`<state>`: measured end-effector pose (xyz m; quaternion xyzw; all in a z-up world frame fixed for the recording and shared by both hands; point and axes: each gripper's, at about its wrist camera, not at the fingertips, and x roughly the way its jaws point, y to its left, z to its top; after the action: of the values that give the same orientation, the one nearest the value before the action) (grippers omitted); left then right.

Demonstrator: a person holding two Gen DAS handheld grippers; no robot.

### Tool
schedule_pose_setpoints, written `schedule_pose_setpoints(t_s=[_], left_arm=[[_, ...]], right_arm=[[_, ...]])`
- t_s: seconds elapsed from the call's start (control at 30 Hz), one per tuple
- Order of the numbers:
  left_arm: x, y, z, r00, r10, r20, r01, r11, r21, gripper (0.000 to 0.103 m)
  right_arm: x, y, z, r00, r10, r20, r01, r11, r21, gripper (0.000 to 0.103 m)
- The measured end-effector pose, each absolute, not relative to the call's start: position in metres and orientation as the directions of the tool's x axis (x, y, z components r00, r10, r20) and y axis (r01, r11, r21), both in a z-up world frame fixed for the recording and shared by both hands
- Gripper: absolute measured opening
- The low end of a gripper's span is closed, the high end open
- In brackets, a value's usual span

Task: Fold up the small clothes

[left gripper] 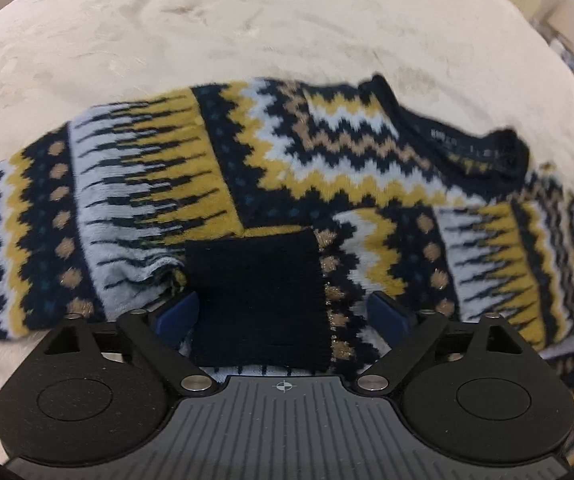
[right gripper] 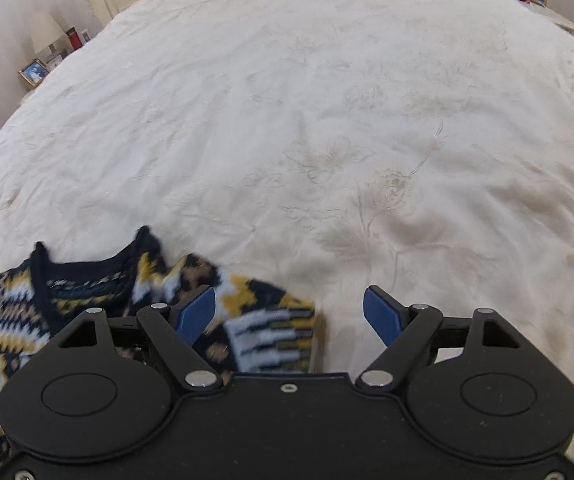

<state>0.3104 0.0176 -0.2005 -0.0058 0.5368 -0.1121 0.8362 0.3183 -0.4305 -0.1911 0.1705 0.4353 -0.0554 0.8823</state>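
The left gripper (left gripper: pixel 283 316) stands wide open over the sweater's dark cuff (left gripper: pixel 255 296), pads clear of it. The patterned sweater (left gripper: pixel 215 168) lies spread on the cream bedspread (left gripper: pixel 247 28). The right gripper (right gripper: pixel 289 316) is open too, straddling the sweater's edge, neckline (right gripper: pixel 87 268) beyond.

Bed (right gripper: pixel 327 100) with a cream bedspread, faint embroidered flowers stitched into it, lightly rumpled — fills both views. One item lies directly on it: a small knit sweater (left gripper: pixel 247 168), navy with mustard, white and tan zigzag bands, spread flat toward the near edge, navy collar (left gripper: pixel 467 148) open, one sleeve folded across the body with its navy cuff (left gripper: pixel 255 296) on top. Far side toward the headboard bare — just bedspread.
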Motion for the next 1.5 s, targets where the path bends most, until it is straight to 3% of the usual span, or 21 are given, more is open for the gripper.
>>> schedule_pose_setpoints(t_s=[0.07, 0.27, 0.3, 0.37, 0.4, 0.53, 0.67, 0.77, 0.8, 0.83, 0.9, 0.97, 1.17, 1.27, 1.5], left_arm=[[0.309, 0.012, -0.205, 0.392, -0.195, -0.899, 0.224, 0.968, -0.112, 0.103], [0.308, 0.006, -0.208, 0.411, -0.159, -0.898, 0.230, 0.971, -0.066, 0.103], [0.307, 0.005, -0.208, 0.414, -0.156, -0.897, 0.229, 0.971, -0.063, 0.103], [0.307, 0.006, -0.208, 0.417, -0.153, -0.896, 0.229, 0.971, -0.060, 0.103], [0.308, 0.006, -0.207, 0.416, -0.153, -0.896, 0.229, 0.972, -0.060, 0.103], [0.306, 0.007, -0.206, 0.415, -0.153, -0.897, 0.227, 0.972, -0.061, 0.103], [0.306, 0.006, -0.207, 0.417, -0.146, -0.897, 0.223, 0.973, -0.055, 0.103], [0.309, 0.005, -0.207, 0.416, -0.145, -0.898, 0.219, 0.974, -0.055, 0.103], [0.309, 0.005, -0.207, 0.416, -0.143, -0.898, 0.218, 0.974, -0.055, 0.103], [0.309, 0.005, -0.207, 0.417, -0.142, -0.898, 0.217, 0.975, -0.054, 0.103], [0.309, 0.004, -0.207, 0.417, -0.137, -0.898, 0.218, 0.975, -0.048, 0.103], [0.310, 0.003, -0.207, 0.410, -0.133, -0.902, 0.222, 0.974, -0.043, 0.103], [0.306, 0.012, -0.200, 0.418, -0.179, -0.891, 0.223, 0.971, -0.090, 0.102], [0.292, 0.021, -0.189, 0.445, -0.197, -0.874, 0.219, 0.970, -0.107, 0.102], [0.246, 0.061, -0.161, 0.486, -0.228, -0.844, 0.188, 0.970, -0.154, 0.102]], right_arm=[[0.326, -0.431, -0.200, 0.597, 0.060, -0.800, 0.242, 0.937, 0.251, 0.077], [0.333, -0.424, -0.216, 0.570, 0.111, -0.814, 0.225, 0.932, 0.284, 0.062], [0.332, -0.422, -0.216, 0.567, 0.110, -0.816, 0.223, 0.933, 0.281, 0.053], [0.329, -0.417, -0.212, 0.573, 0.111, -0.812, 0.213, 0.936, 0.279, 0.022], [0.326, -0.415, -0.207, 0.585, 0.108, -0.803, 0.202, 0.940, 0.274, 0.015], [0.311, -0.419, -0.200, 0.586, 0.005, -0.810, 0.274, 0.940, 0.205, 0.013], [0.306, -0.425, -0.219, 0.546, -0.004, -0.838, 0.342, 0.914, 0.218, 0.013], [0.305, -0.419, -0.215, 0.560, -0.016, -0.828, 0.337, 0.918, 0.210, 0.024], [0.303, -0.418, -0.212, 0.569, -0.028, -0.822, 0.343, 0.917, 0.206, 0.034], [0.299, -0.417, -0.207, 0.580, -0.040, -0.813, 0.349, 0.915, 0.204, 0.052], [0.290, -0.413, -0.196, 0.601, -0.066, -0.796, 0.355, 0.915, 0.192, 0.069], [0.280, -0.411, -0.184, 0.627, -0.081, -0.775, 0.341, 0.922, 0.180, 0.069], [0.241, -0.388, -0.148, 0.678, -0.096, -0.729, 0.299, 0.942, 0.154, 0.088], [0.219, -0.369, -0.136, 0.687, -0.076, -0.722, 0.271, 0.950, 0.157, 0.103], [0.166, -0.312, -0.131, 0.695, -0.019, -0.719, 0.205, 0.964, 0.172, 0.102]])
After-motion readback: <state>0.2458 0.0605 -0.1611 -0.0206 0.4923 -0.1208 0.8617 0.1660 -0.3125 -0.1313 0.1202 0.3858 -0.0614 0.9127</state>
